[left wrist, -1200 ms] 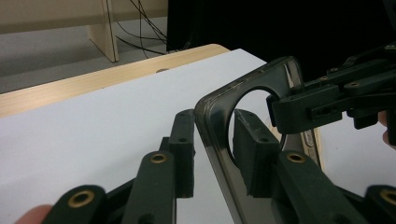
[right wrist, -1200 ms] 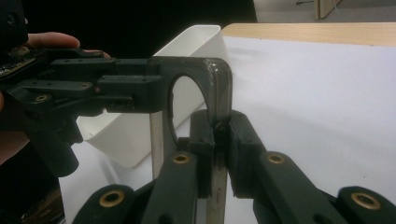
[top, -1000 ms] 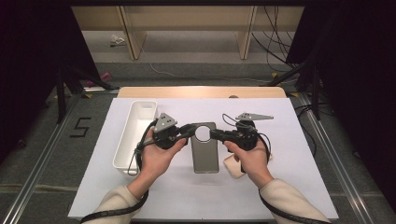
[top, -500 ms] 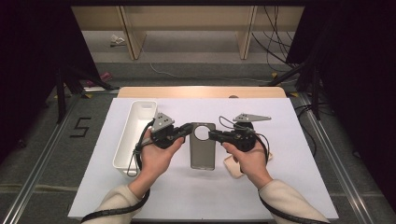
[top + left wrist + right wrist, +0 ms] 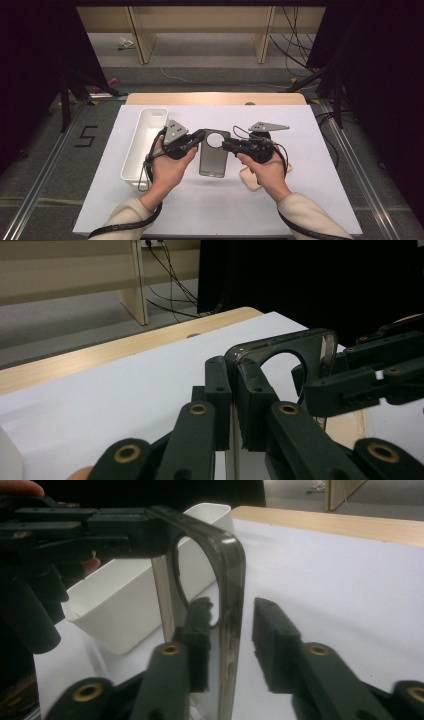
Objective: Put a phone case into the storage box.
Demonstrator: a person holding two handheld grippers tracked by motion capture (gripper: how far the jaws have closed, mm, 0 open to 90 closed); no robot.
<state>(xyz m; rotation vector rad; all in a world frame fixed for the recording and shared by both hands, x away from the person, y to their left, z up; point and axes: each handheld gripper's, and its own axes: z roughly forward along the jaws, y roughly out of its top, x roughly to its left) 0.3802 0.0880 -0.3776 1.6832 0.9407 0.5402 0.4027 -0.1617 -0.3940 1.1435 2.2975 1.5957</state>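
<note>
The left gripper [image 5: 200,136] is clamped on the left edge of the smoky phone case [image 5: 214,154], held above the white sheet [image 5: 310,200] mid-table. The right gripper [image 5: 227,145] has just been opening; its jaws straddle the case's right edge with a gap

One smoky translucent phone case [image 5: 214,155] near the middle of the table, one white bin [image 5: 143,145] towards the left edge, one tan wooden block [image 5: 250,177] right of the case, two hand-held grippers, left gripper [image 5: 199,135], right gripper [image 5: 227,145], one white sheet [image 5: 310,165] covering the table.
</note>
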